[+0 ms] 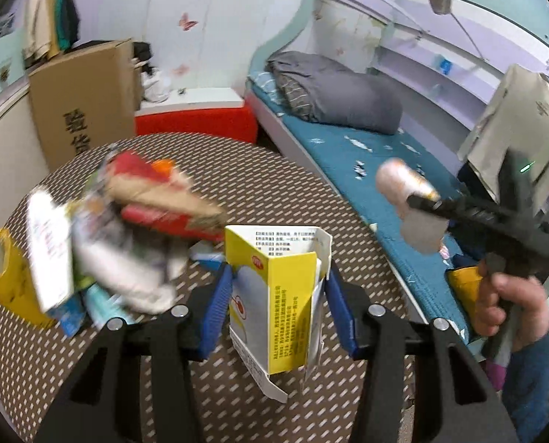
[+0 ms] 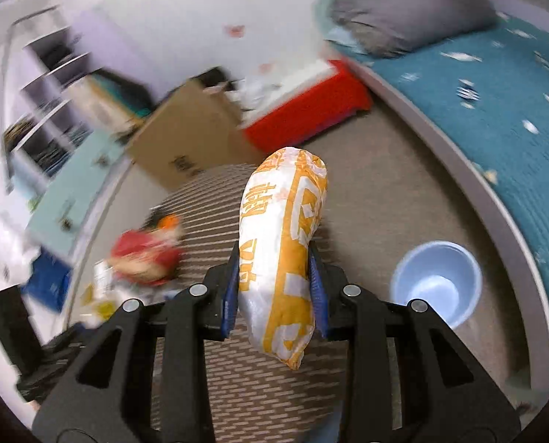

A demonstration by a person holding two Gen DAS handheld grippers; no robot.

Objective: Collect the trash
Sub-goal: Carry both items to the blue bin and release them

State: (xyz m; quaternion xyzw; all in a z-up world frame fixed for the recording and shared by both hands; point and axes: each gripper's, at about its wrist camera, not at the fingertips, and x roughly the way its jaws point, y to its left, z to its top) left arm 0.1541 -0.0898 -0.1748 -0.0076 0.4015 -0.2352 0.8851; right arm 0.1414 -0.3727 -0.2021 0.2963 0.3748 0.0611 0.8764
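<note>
Wrapper points lengthwise away, clamped in right tongs; left tongs grip upright carton.

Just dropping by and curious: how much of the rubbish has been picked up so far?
Nothing looks binned yet: the blue bin appears empty. In hand: the left gripper holds a yellow carton, the right gripper an orange-and-white packet. Left: the wrapper pile on the table.

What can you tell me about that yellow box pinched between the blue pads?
The yellow box is a thin cardboard carton, yellow and white with small printed text and a red mark. Its top flaps are torn open and a bottom flap hangs loose. It stands roughly upright above the patterned table, clamped on both sides by the left gripper.
</note>
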